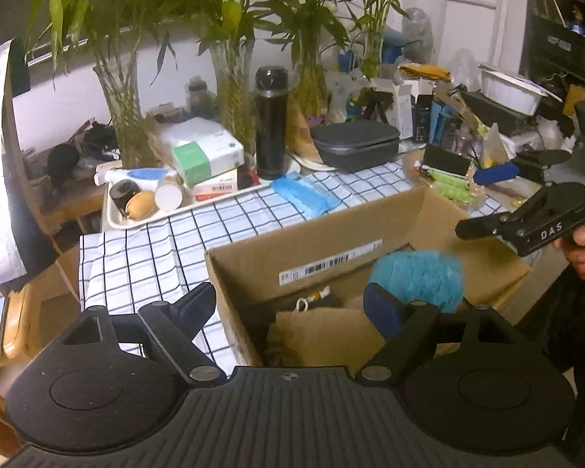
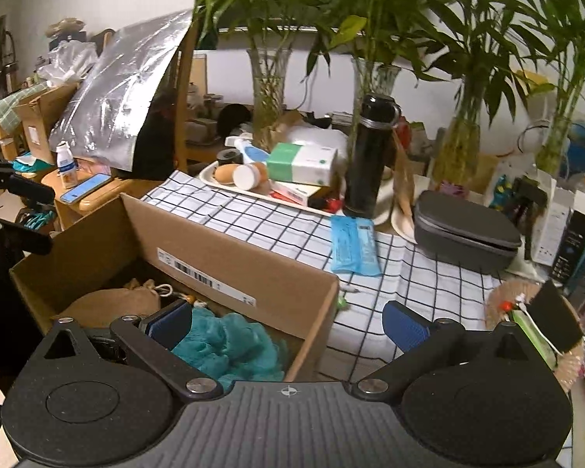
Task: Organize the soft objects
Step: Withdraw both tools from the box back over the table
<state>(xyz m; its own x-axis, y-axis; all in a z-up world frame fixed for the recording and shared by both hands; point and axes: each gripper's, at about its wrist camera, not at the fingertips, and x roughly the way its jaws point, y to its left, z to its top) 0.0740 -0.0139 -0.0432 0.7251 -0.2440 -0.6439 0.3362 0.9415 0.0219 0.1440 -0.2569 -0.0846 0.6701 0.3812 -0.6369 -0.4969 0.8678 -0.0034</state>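
Checked cloth (image 1: 144, 249) covers the cluttered table, with glass vases of leafy stalks (image 2: 269, 89) lined along the white wall behind. Far to the left in my right-hand view, a phone (image 2: 85, 188) lies on a wooden stool beside a small white bottle (image 2: 65, 165). Next along the table comes a white tray (image 1: 144, 220) holding a tissue box (image 1: 206, 154) and small containers, then a tall black flask (image 1: 270, 123), a blue packet (image 2: 353, 245) lying flat on the cloth, and a grey zipped case (image 1: 355, 144). Near me sits an open cardboard box (image 1: 319, 238) with a barcode label on its inner wall. Inside it lie a tan drawstring pouch (image 2: 117, 300) and a teal mesh bath sponge (image 2: 230, 345), the sponge toward the right side of the box. My left gripper (image 1: 292, 304) hangs over the box's left wall, jaws wide apart and holding nothing, its right finger in front of the sponge. My right gripper (image 2: 288, 323) straddles the box's right wall, jaws spread fully with nothing between them, the left pad (image 2: 169, 325) just beside the sponge; whether it touches I cannot tell.
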